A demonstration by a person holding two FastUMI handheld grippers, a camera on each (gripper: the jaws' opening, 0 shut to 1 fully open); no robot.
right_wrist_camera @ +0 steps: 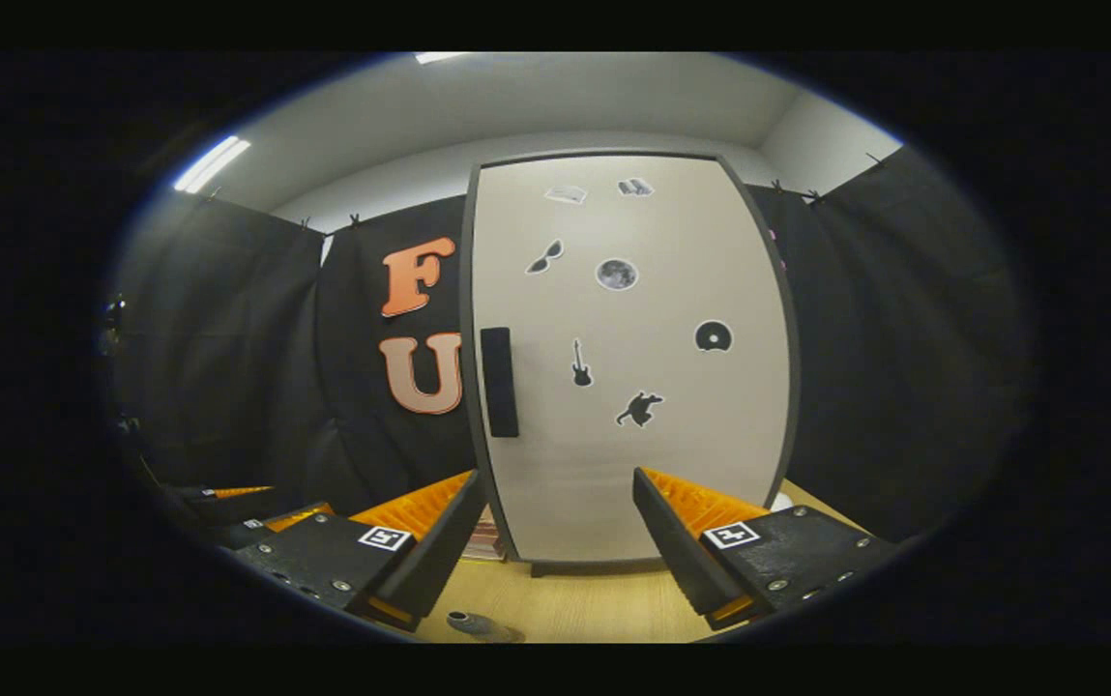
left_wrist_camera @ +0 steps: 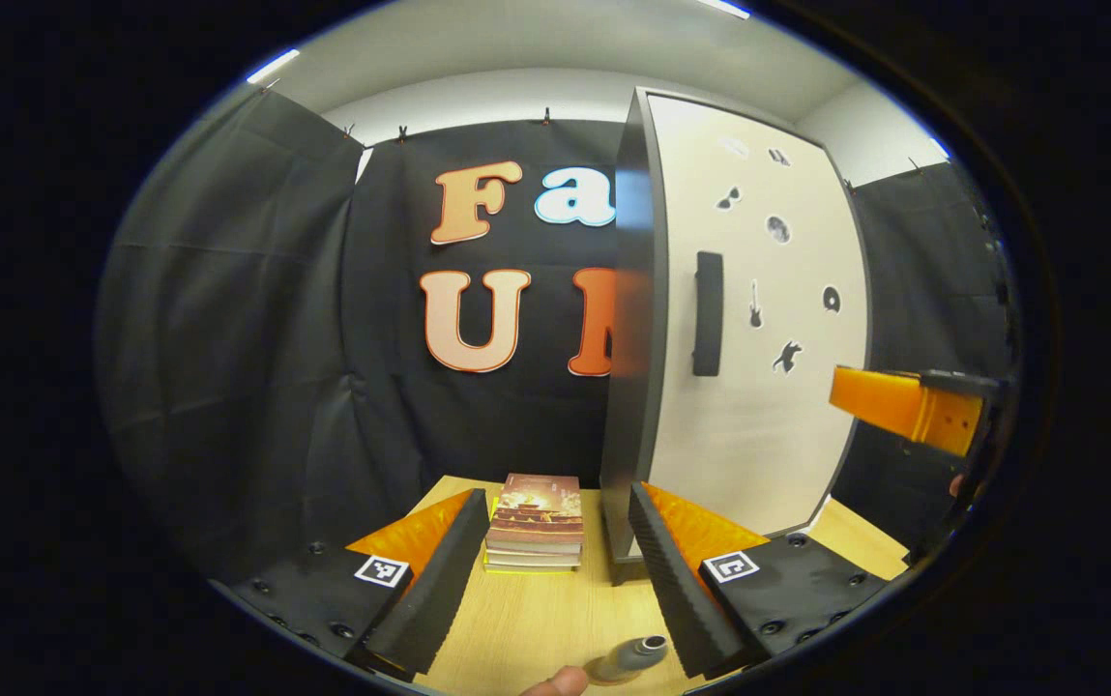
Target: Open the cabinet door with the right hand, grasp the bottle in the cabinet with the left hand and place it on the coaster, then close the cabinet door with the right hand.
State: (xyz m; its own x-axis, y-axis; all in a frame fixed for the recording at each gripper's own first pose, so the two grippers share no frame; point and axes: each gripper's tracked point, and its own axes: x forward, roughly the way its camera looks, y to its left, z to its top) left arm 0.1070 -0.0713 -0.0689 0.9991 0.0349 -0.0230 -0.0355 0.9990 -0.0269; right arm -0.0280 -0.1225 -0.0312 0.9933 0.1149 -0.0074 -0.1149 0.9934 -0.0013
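The tall cabinet (left_wrist_camera: 758, 425) stands on the wooden table with its white door (right_wrist_camera: 632, 464) shut. On the door's left side is a black handle (right_wrist_camera: 499, 382) (left_wrist_camera: 707, 312). A grey bottle (left_wrist_camera: 634, 657) (right_wrist_camera: 474, 624) stands on the table in front of the cabinet, at the low edge of both views, its base cut off. My left gripper (left_wrist_camera: 555, 495) is open above the table, left of the cabinet's front. My right gripper (right_wrist_camera: 555, 476) is open and faces the door, apart from the handle. In the left gripper view the right gripper (left_wrist_camera: 903, 406) shows far right.
A stack of books (left_wrist_camera: 536, 527) lies on the table (left_wrist_camera: 536, 619) left of the cabinet. A fingertip (left_wrist_camera: 555, 682) shows beside the bottle. Something small and white (right_wrist_camera: 779, 502) lies at the cabinet's right foot. Black cloth walls close the booth.
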